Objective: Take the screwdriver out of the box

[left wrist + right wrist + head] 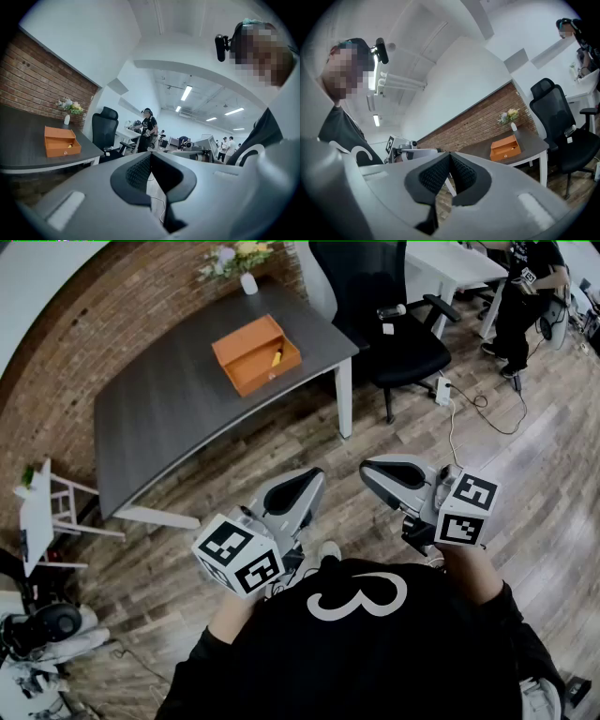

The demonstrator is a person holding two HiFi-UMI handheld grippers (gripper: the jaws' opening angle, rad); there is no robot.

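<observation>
Orange box [267, 374] — screwdriver [277, 357] inside | left gripper [150, 157], right gripper [450, 157] closed, empty

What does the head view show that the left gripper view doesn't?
Only the head view: a white rack by the table's end and a power strip on the floor.
Only the left gripper view: ceiling lights, people far across the room, and the left gripper close up, jaws shut and empty.
Both: the orange box on the dark table, the black chair, the flowers.
</observation>
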